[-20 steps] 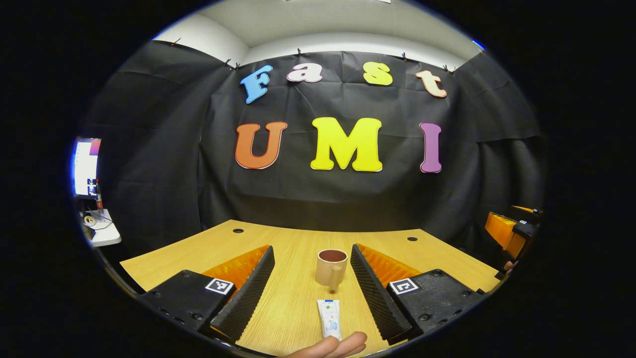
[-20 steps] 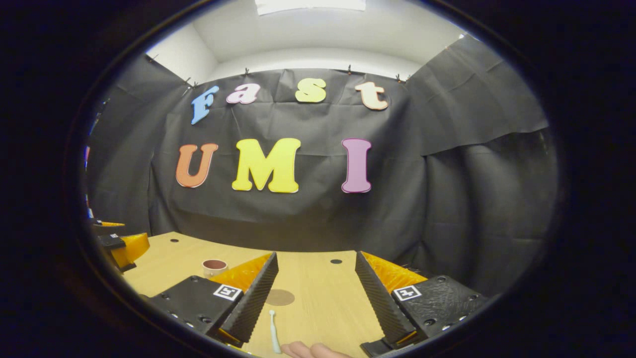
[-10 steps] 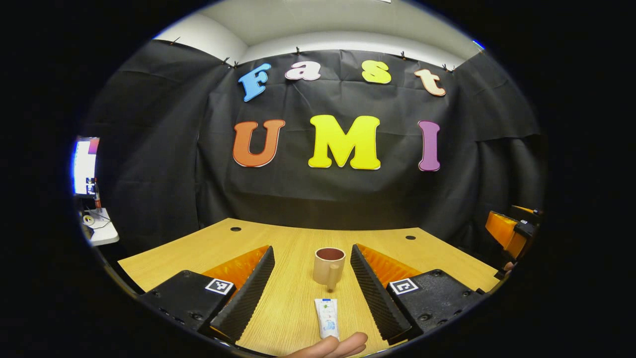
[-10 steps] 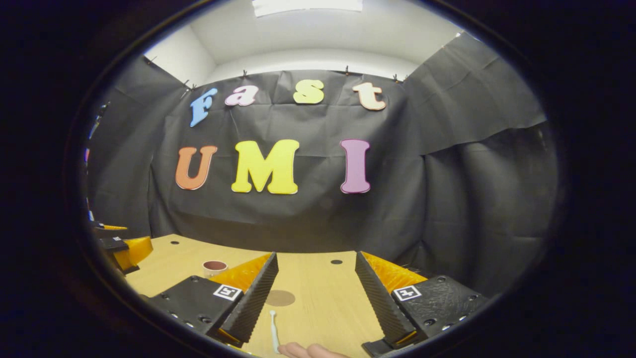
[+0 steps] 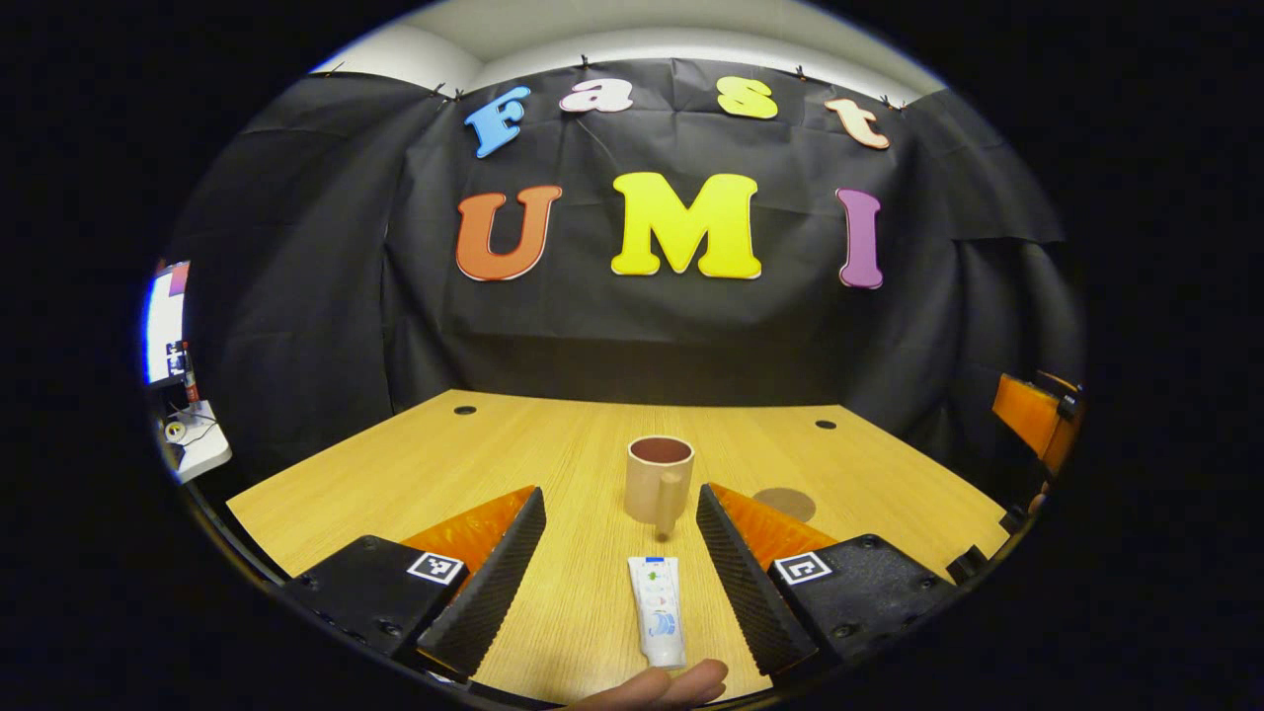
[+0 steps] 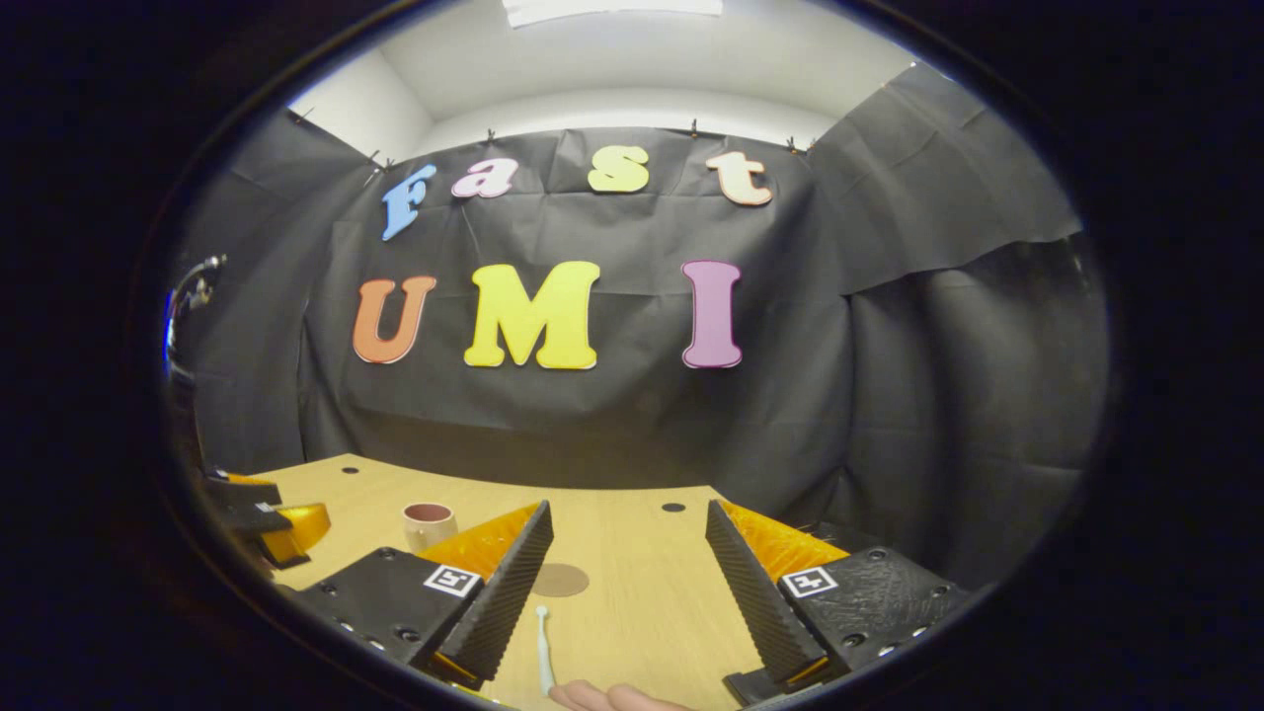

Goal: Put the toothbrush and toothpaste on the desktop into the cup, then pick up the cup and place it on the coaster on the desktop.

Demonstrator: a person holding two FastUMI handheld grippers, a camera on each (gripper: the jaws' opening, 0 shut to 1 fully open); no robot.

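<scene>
Left gripper view: toothpaste point(image 5: 658, 622) before cup point(image 5: 659, 481); right gripper view: toothbrush point(image 6: 542, 649).

I see a light wooden desktop point(image 5: 415, 474). A tan cup point(image 5: 659, 480) stands upright near its middle, with a toothpaste tube point(image 5: 659, 610) lying flat toward the near edge. A round brown coaster point(image 5: 785, 504) lies toward the right edge. A pale toothbrush point(image 6: 542, 647) lies flat near the near edge.

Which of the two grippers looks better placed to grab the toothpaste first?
The left gripper: it is open, with the toothpaste lying flat between its fingers and the cup straight ahead. The right gripper faces the toothbrush instead.
</scene>
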